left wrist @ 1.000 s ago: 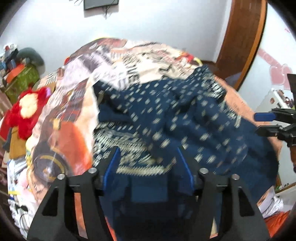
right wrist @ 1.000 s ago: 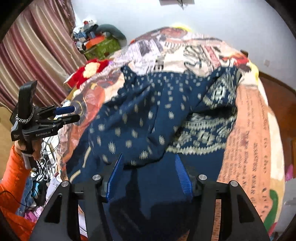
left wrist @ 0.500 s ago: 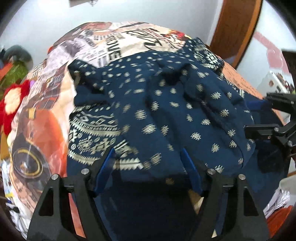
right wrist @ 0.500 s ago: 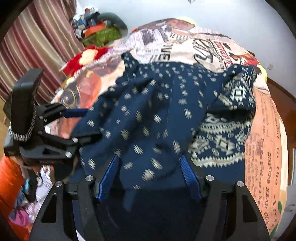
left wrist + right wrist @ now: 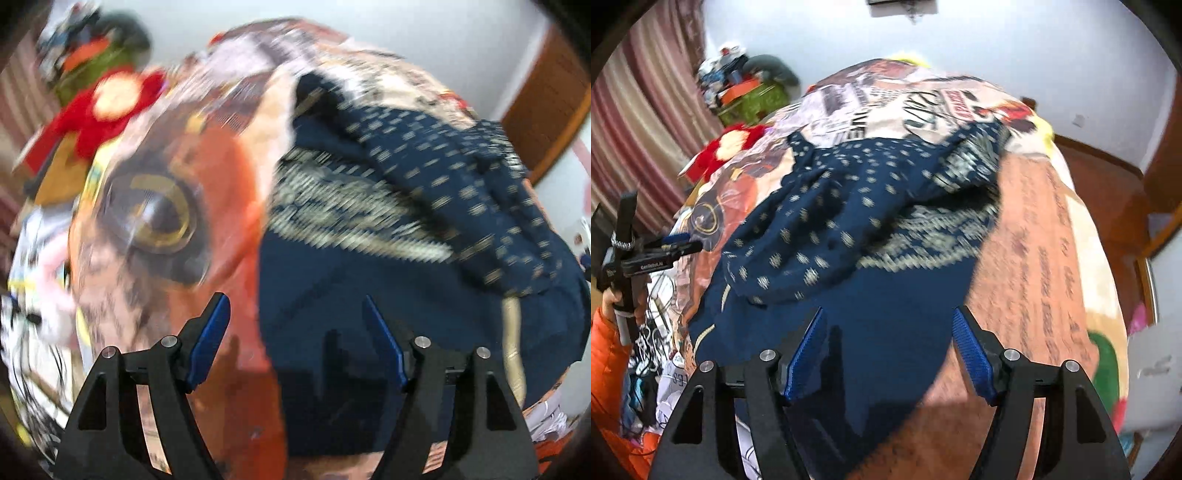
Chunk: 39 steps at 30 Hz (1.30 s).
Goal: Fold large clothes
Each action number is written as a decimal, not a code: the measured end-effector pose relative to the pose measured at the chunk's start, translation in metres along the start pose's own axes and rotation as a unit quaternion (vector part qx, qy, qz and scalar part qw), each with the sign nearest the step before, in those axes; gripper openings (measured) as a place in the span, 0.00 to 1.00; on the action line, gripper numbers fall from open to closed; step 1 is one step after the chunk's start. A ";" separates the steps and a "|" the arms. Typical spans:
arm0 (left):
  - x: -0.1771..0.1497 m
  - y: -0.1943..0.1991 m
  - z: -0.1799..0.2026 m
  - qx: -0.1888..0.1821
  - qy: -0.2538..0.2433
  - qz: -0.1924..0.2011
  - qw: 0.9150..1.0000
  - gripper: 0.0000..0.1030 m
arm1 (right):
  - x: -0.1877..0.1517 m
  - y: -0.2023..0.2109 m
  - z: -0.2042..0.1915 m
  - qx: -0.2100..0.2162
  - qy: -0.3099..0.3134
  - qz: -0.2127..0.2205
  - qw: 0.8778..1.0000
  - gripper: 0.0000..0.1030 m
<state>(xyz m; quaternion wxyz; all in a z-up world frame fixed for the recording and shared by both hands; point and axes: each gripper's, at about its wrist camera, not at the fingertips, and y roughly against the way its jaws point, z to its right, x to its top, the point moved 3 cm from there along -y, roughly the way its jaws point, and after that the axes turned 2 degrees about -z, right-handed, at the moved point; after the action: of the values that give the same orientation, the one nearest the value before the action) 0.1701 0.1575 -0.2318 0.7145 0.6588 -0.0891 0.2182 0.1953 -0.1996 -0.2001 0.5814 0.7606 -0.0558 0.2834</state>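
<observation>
A large navy garment [image 5: 369, 295] [image 5: 886, 295] with pale dots and a patterned band lies crumpled on the printed bedspread [image 5: 221, 206] [image 5: 1034, 240]; its dotted top layer is folded over the plain lower part. My left gripper [image 5: 297, 325] hangs open over the garment's left edge, one finger above the bedspread and the other above navy cloth, nothing between them. My right gripper [image 5: 890, 332] is open over the plain lower part near its right edge, gripping nothing. The right wrist view also shows the left gripper [image 5: 689, 242] at far left, held by a hand in an orange sleeve [image 5: 605, 350].
A red plush toy [image 5: 110, 107] [image 5: 735, 147] lies at the bed's far left. A pile of boxes and bags [image 5: 746, 88] fills the corner by striped curtains [image 5: 646, 129]. Cables and clutter [image 5: 653, 332] sit beside the bed; a wooden door [image 5: 546, 103] stands at right.
Both grippers let go of the dotted layer, which now lies folded over the garment. The left gripper swung left and down to the garment's left edge; the right shifted toward its right edge.
</observation>
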 end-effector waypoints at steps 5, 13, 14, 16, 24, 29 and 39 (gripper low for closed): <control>-0.033 -0.027 -0.026 -0.049 0.070 -0.054 0.995 0.71 | -0.024 0.002 0.004 0.021 -0.034 -0.005 0.999 0.67; -0.064 -0.059 -0.015 -0.151 0.133 -0.105 0.974 0.71 | -0.033 0.000 -0.012 0.047 -0.036 0.012 0.998 0.67; -0.066 -0.060 -0.014 -0.161 0.143 -0.105 0.971 0.71 | -0.034 -0.001 -0.012 0.047 -0.038 0.015 0.998 0.67; -0.063 -0.058 -0.010 -0.177 0.147 -0.104 0.967 0.62 | -0.034 -0.001 -0.012 0.052 -0.043 0.020 0.998 0.66; -0.042 -0.025 0.019 -0.172 0.080 -0.069 0.979 0.13 | -0.034 -0.005 -0.014 0.057 -0.043 0.027 0.997 0.16; -0.008 0.017 0.041 -0.184 0.040 -0.001 0.982 0.12 | -0.021 -0.001 -0.015 0.069 -0.039 0.049 0.996 0.08; 0.101 0.088 0.077 -0.201 -0.013 0.137 0.970 0.11 | 0.060 0.015 -0.015 0.087 -0.011 0.118 0.989 0.07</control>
<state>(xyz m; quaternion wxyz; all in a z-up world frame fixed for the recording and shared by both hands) 0.2350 0.1047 -0.1015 0.7943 0.4859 -0.2299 0.2831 0.2332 -0.1755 -0.1554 0.4748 0.7996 -0.1264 0.3453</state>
